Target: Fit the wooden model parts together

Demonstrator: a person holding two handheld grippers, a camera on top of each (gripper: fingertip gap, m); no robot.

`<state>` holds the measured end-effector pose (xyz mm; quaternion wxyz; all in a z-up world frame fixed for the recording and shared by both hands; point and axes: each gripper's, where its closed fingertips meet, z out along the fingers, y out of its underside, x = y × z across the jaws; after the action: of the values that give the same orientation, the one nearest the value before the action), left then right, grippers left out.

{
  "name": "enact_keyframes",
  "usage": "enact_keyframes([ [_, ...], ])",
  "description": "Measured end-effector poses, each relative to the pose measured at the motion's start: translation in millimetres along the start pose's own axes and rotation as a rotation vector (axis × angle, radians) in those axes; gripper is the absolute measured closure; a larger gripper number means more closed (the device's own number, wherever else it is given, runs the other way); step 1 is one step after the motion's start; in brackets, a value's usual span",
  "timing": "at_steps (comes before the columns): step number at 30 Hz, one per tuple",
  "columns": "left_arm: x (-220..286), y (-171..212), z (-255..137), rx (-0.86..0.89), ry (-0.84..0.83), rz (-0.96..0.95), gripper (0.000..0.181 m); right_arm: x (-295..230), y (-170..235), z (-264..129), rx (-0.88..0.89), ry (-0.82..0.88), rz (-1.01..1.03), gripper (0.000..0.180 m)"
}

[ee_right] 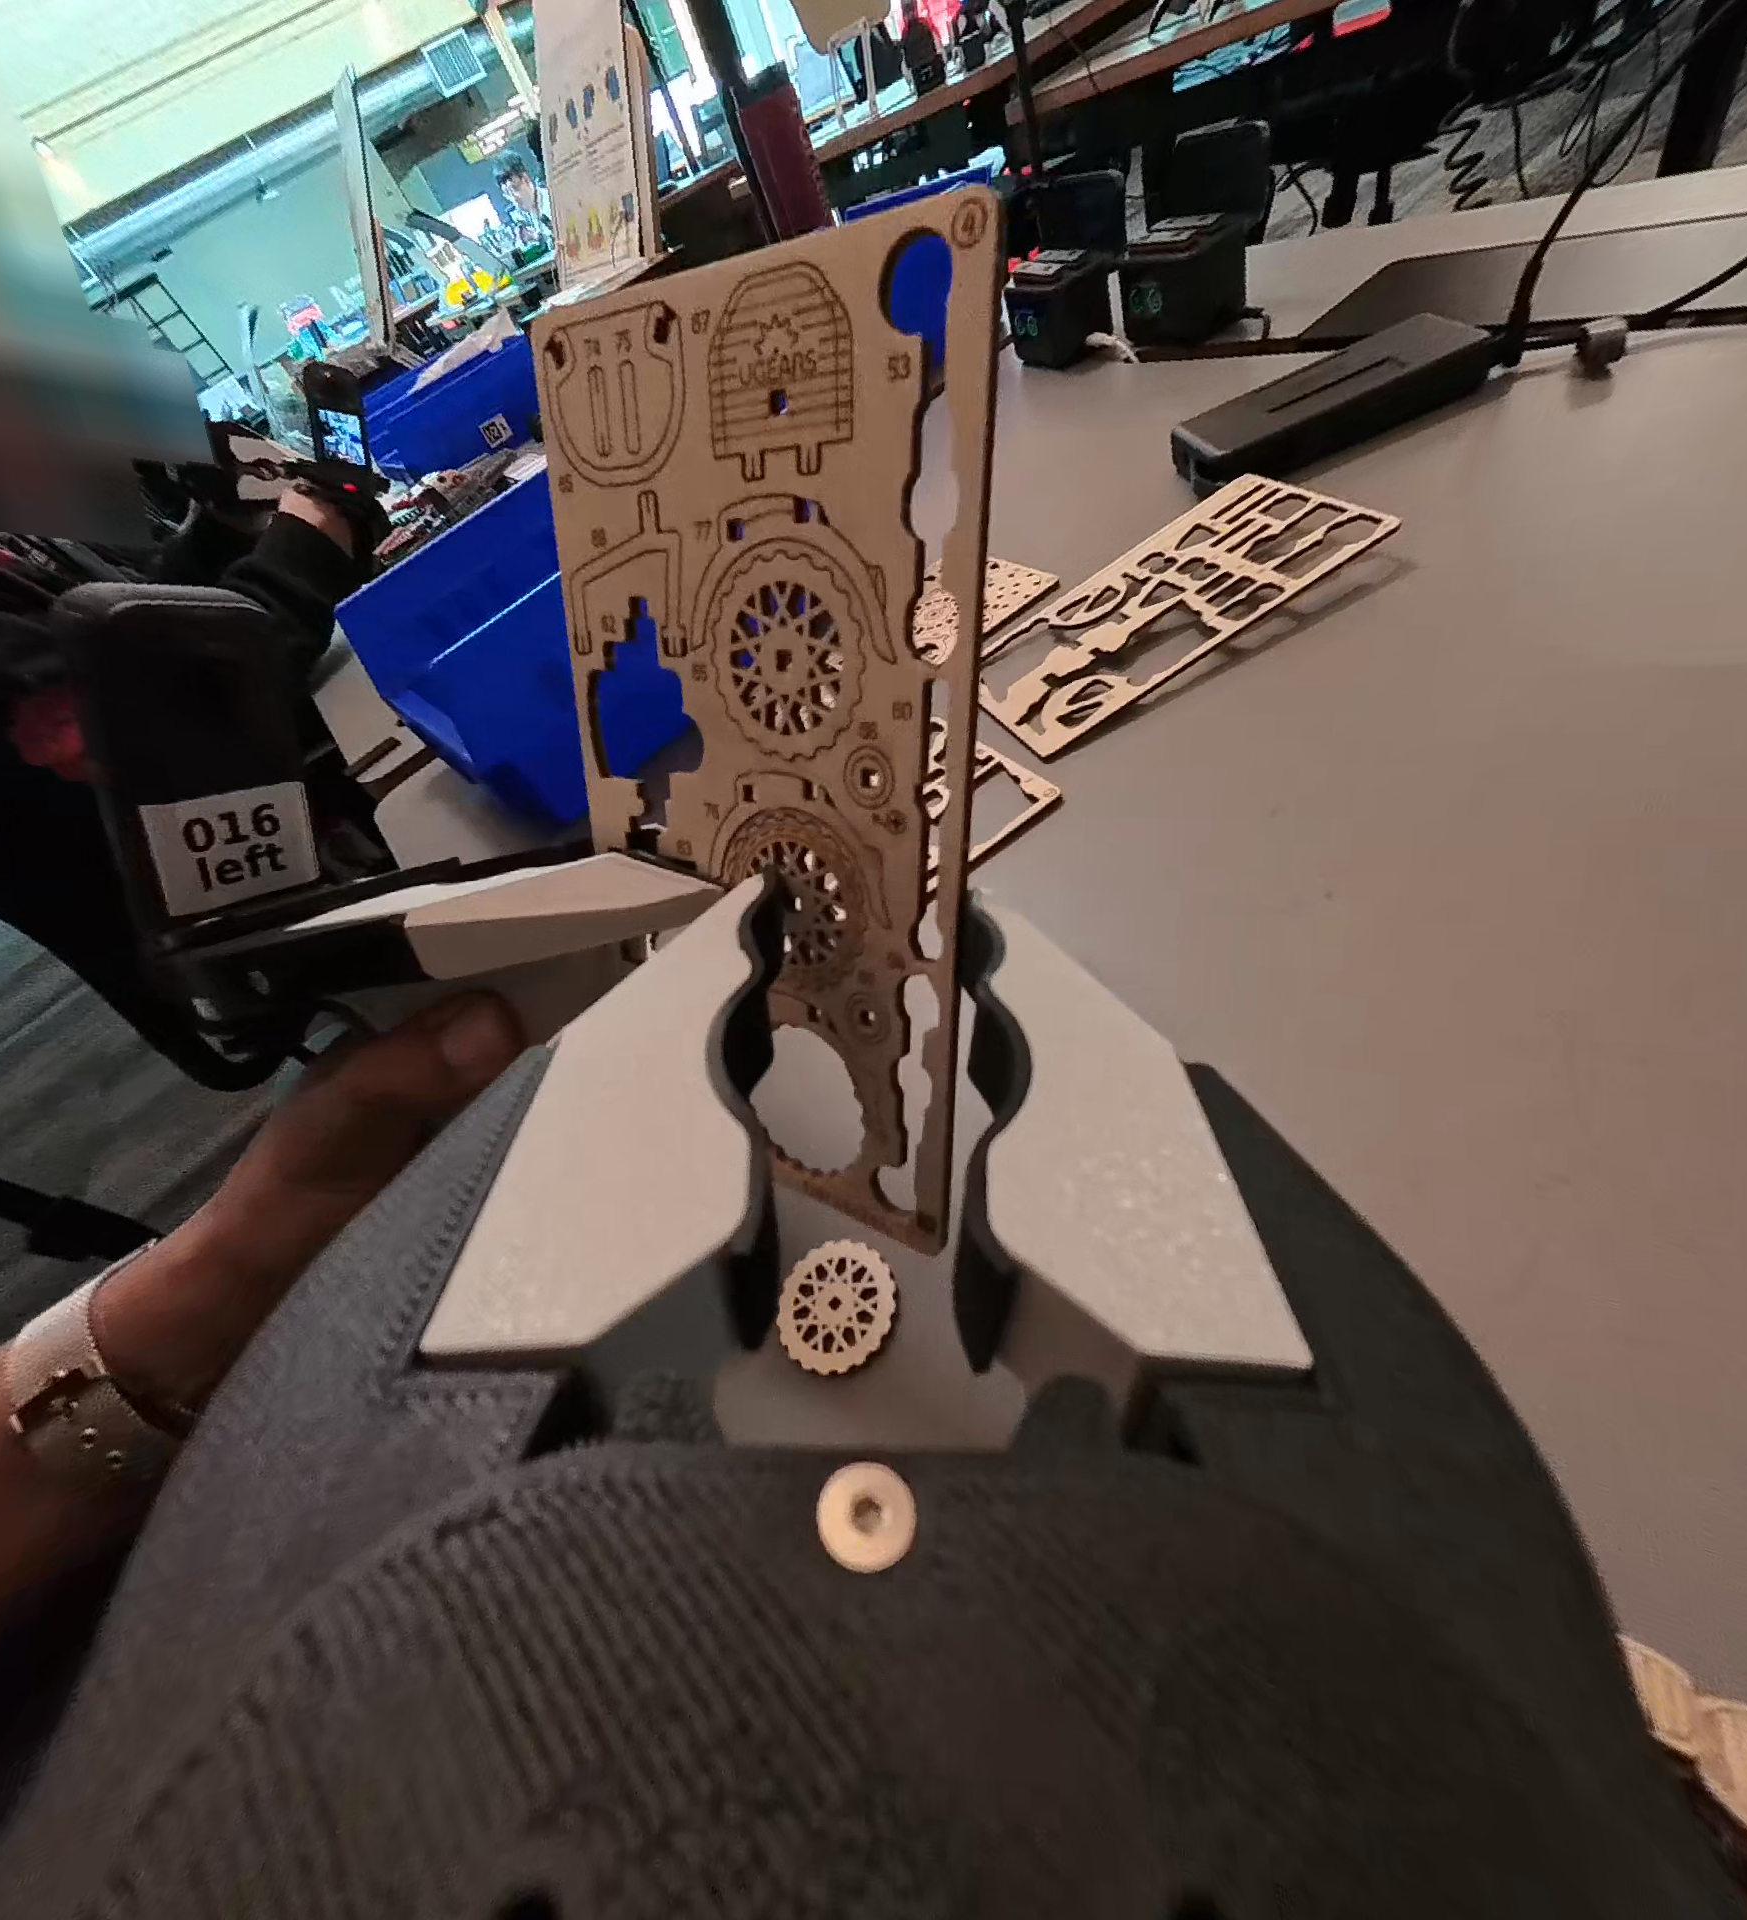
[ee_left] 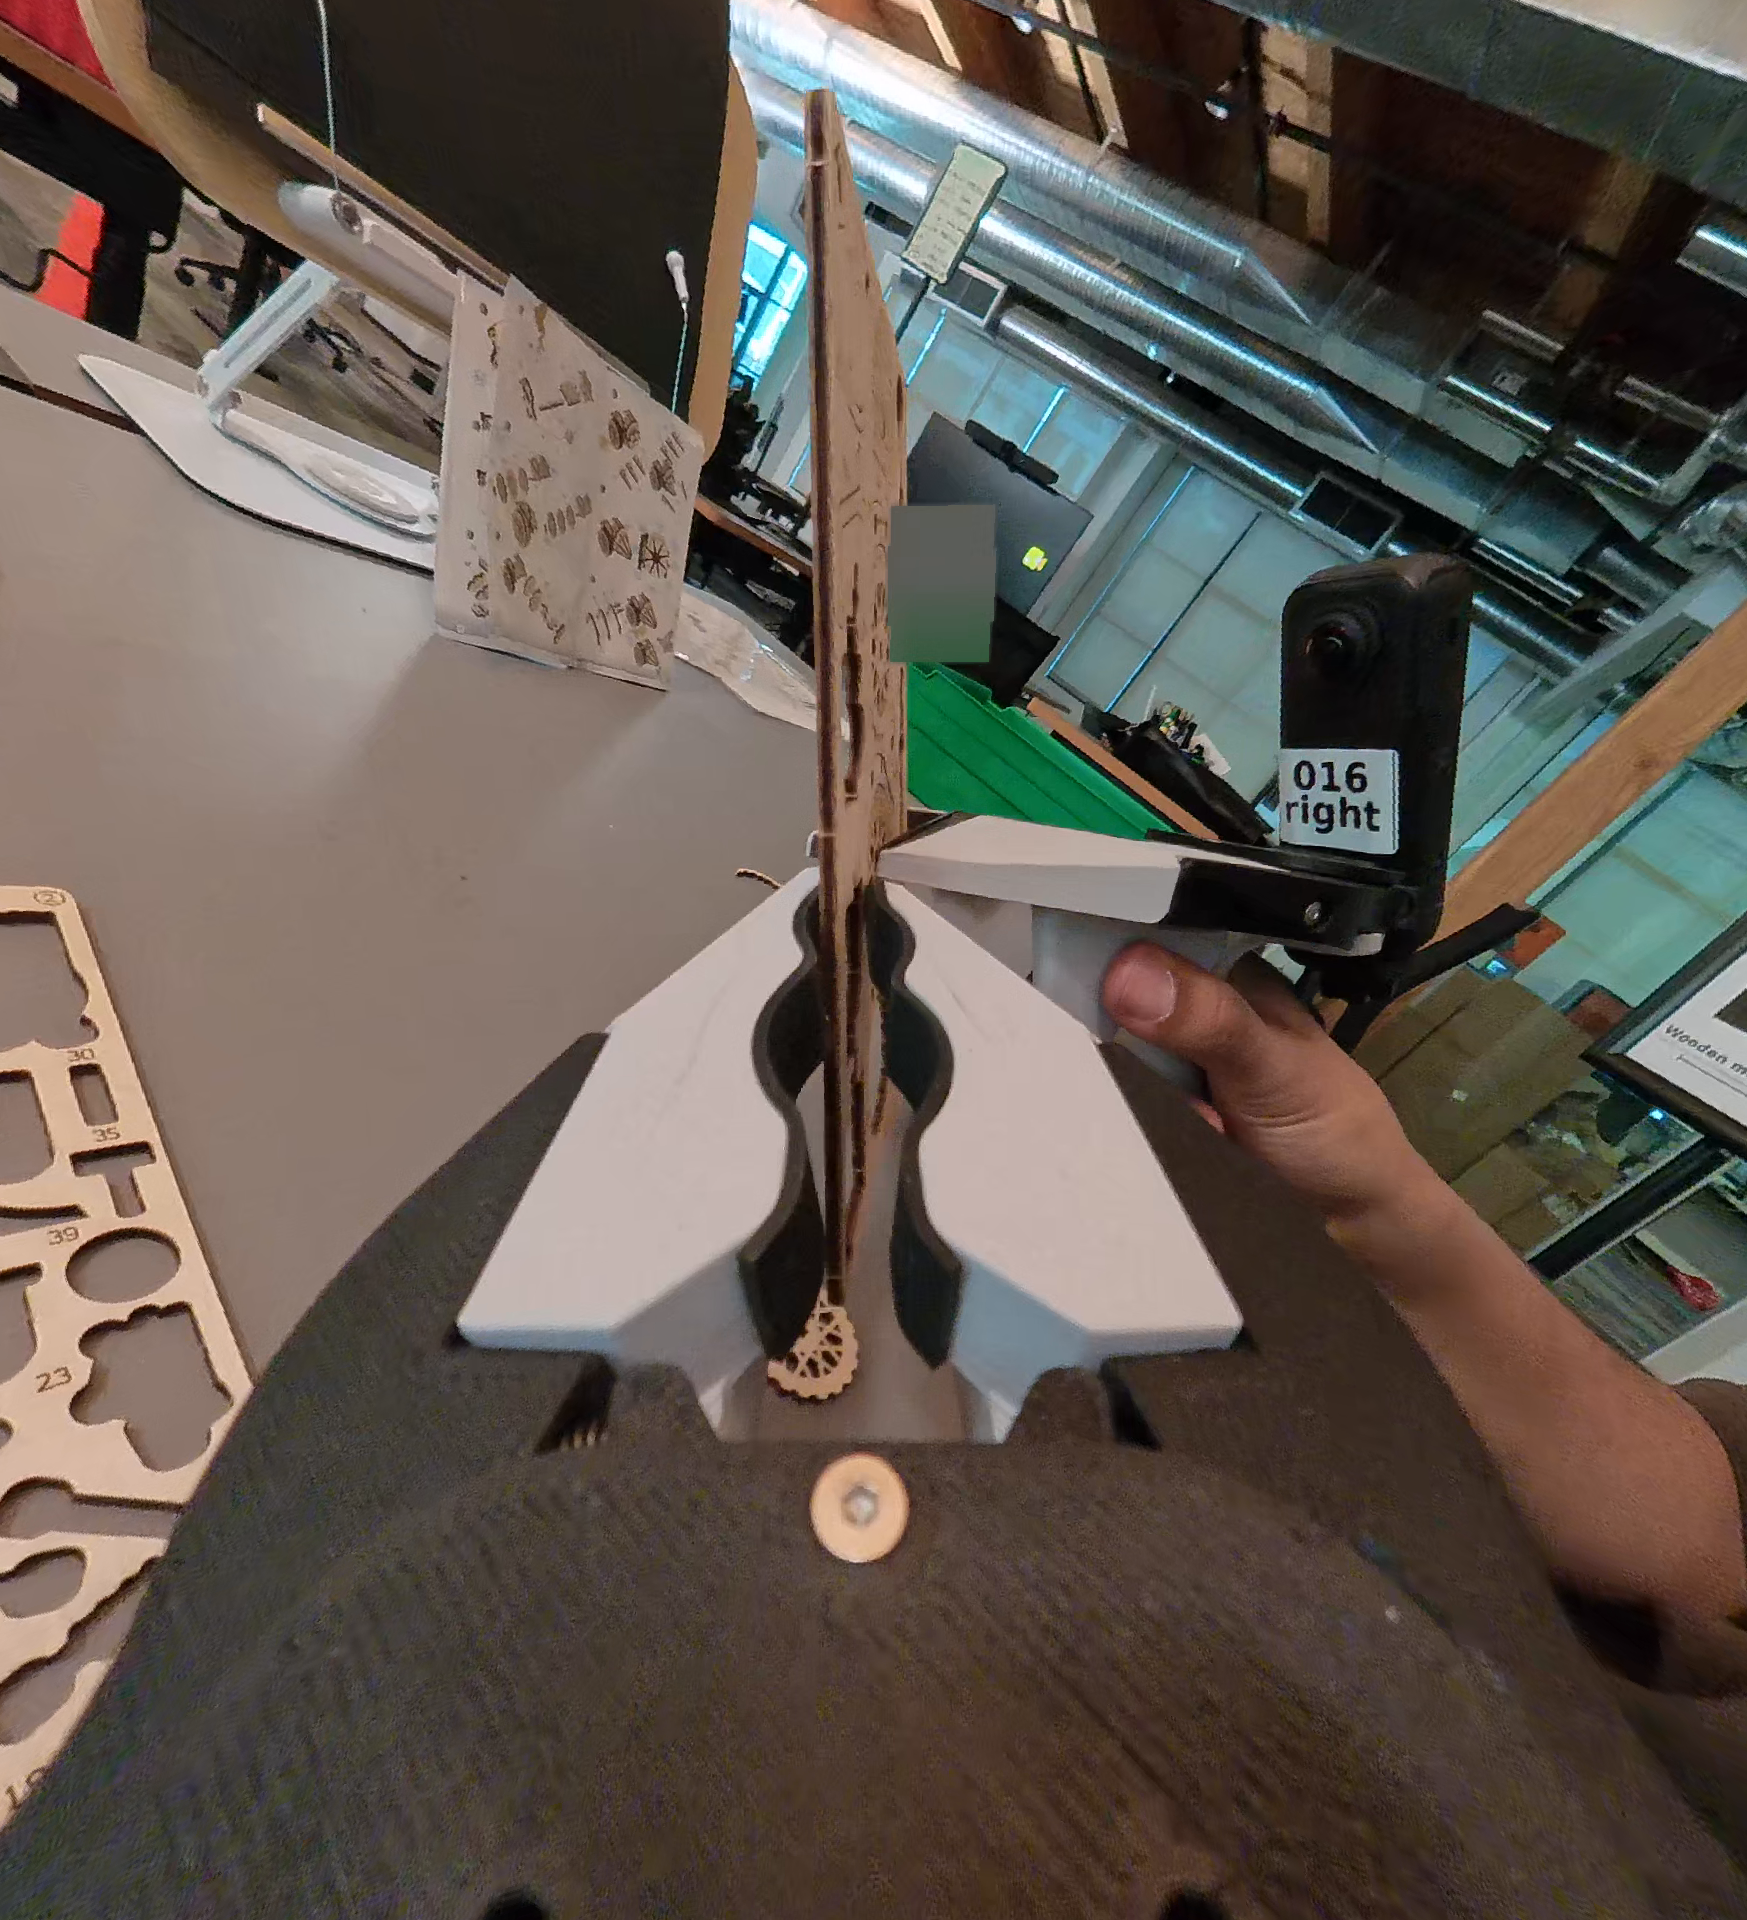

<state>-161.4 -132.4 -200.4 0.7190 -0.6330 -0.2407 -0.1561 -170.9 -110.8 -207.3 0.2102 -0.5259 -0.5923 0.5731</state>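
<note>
While the flat laser-cut plywood parts sheet (ee_right: 775, 644) stands upright mid-frame in both wrist views, the left tool (ee_left: 848, 935) looks clamped on its lower edge, seen edge-on. The right tool (ee_right: 864, 935) has its fingers apart either side of the sheet; I can't tell if they touch it. Its tip meets the sheet from the right in the left wrist view.

A small round spoked wooden wheel (ee_right: 836, 1311) sits loose low-centre, between the right tool's fingers, just under the sheet.

Judgement: a wheel is being pushed out. Hold the sheet steady and press near the part's tabs, not on the thin spokes.

Blue plastic bins (ee_right: 495, 623) sit at left; contents unclear. Emptied wooden frames (ee_left: 38, 1247) lie on the grey counter (ee_left: 381, 831).
</note>
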Motion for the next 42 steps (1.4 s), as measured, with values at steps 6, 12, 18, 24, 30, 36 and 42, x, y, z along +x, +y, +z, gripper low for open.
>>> enact_keyframes([
  [6,9,-7,-8,0.034,0.138,-0.116,0.18,-12,0,-6,0.005,-0.2,0.171,0.156],
  [12,10,5,-1,-0.023,0.126,-0.094,0.18,-4,15,-10,-0.028,-0.199,0.186,0.151],
  [18,13,5,2,-0.031,0.069,-0.037,0.179,-2,9,-10,-0.021,-0.115,0.084,0.145],
  [24,10,8,5,-0.044,0.048,-0.052,0.179,2,12,-9,-0.016,-0.08,0.081,0.145],
  [30,6,8,4,-0.038,0.04,-0.064,0.178,3,10,-9,-0.007,-0.025,0.015,0.145],
  [36,2,5,-7,0.013,0.137,-0.207,0.177,-9,8,-13,0.071,-0.165,0.124,0.164],
  [42,1,4,-8,0.035,0.17,-0.262,0.16,-22,0,-26,0.101,-0.345,0.223,0.178],
])
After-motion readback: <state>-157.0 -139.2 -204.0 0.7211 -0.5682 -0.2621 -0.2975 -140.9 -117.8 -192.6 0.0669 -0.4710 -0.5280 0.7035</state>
